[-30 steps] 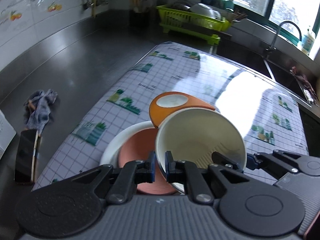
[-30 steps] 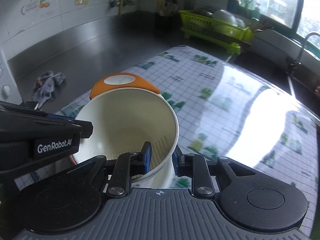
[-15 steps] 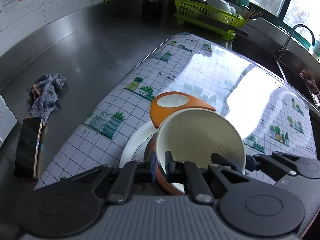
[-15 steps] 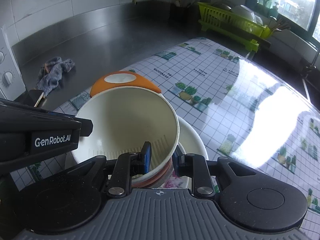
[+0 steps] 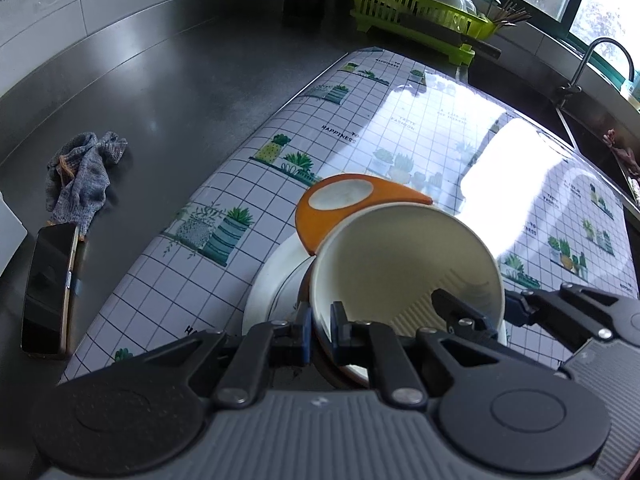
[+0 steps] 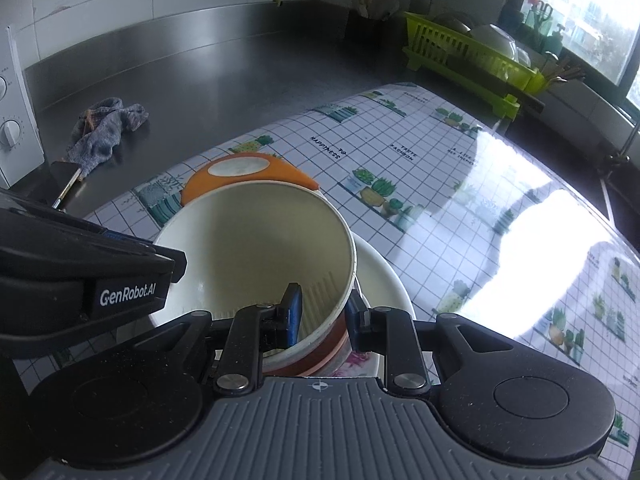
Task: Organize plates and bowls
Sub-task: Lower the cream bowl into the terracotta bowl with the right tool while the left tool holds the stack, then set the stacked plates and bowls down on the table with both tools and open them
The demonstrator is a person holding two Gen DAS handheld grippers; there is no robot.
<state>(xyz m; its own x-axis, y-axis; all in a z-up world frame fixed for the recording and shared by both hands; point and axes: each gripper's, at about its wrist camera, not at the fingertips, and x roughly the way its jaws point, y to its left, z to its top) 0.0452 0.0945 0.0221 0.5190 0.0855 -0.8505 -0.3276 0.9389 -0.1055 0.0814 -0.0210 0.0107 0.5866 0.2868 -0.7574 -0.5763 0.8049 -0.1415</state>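
Note:
A cream bowl point(image 5: 404, 264) point(image 6: 256, 240) is held tilted between both grippers. My left gripper point(image 5: 320, 330) is shut on its left rim. My right gripper point(image 6: 322, 316) is shut on its right rim. The bowl sits in a terracotta dish point(image 6: 324, 354) on a white plate point(image 5: 272, 276) point(image 6: 380, 276). An orange bowl point(image 5: 352, 204) point(image 6: 248, 176) lies upside down just beyond it, touching the cream bowl's far rim, on the checked mat point(image 5: 400, 120).
A green dish rack point(image 5: 416, 20) with dishes stands at the far edge. A grey rag point(image 5: 80, 176) and a phone point(image 5: 48, 288) lie on the steel counter at left. A sink and tap point(image 5: 600, 60) are at right. A white appliance point(image 6: 16, 132) stands far left.
Both grippers have lifted and pulled back with the cream bowl still gripped. The terracotta dish is now mostly hidden under the bowl and more of the mat shows.

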